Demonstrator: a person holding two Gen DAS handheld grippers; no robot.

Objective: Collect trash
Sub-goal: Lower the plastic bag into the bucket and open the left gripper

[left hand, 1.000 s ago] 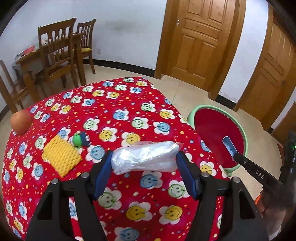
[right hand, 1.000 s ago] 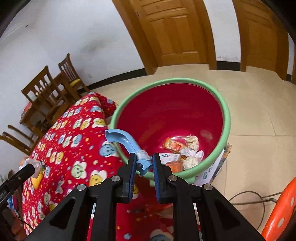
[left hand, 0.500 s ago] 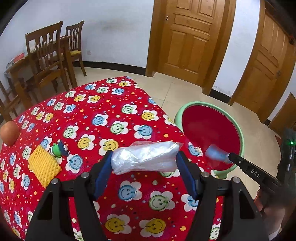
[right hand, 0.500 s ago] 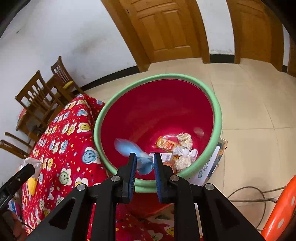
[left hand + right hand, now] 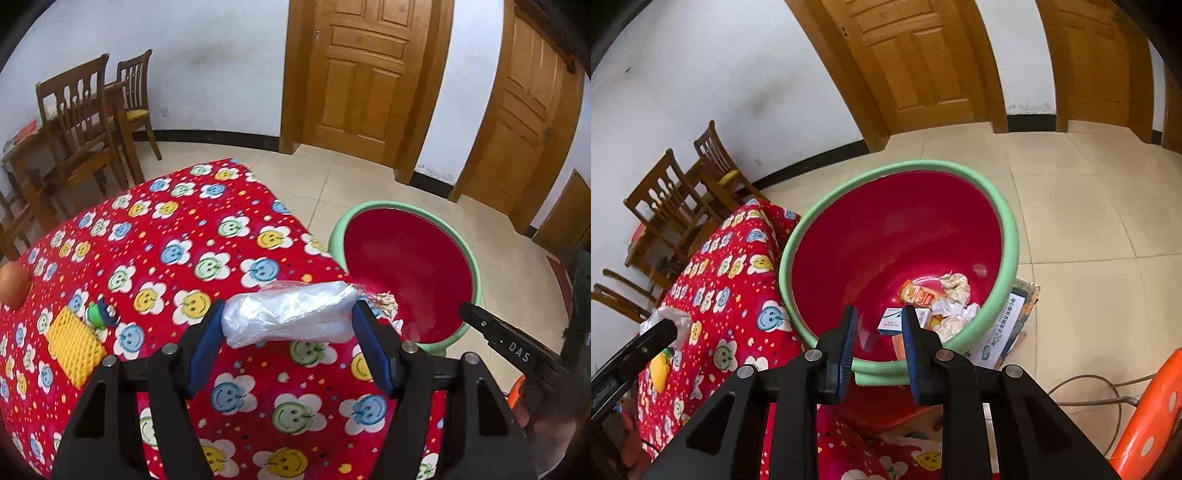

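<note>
My left gripper (image 5: 289, 326) is shut on a crumpled clear plastic bag (image 5: 288, 312), held above the right edge of the red smiley-flower tablecloth (image 5: 207, 236). Just right of it on the floor stands a red basin with a green rim (image 5: 1010, 229). My right gripper (image 5: 880, 314) hangs over the basin's near rim. Its jaws are opening, and nothing is between them. In the basin lie crumpled paper (image 5: 955, 291), an orange wrapper (image 5: 918, 293) and a small white-and-blue box (image 5: 891, 320).
A yellow foam net (image 5: 72, 345), a small green toy (image 5: 98, 314) and a round orange fruit (image 5: 13, 284) lie on the cloth's left side. Wooden chairs (image 5: 85, 122) stand behind. A printed carton (image 5: 1008, 332), an orange stool (image 5: 1152, 398) and a floor cable flank the basin.
The blue scoop has left my right gripper, whose jaws have parted above the basin. My left gripper has carried the plastic bag to the right, closer to the basin.
</note>
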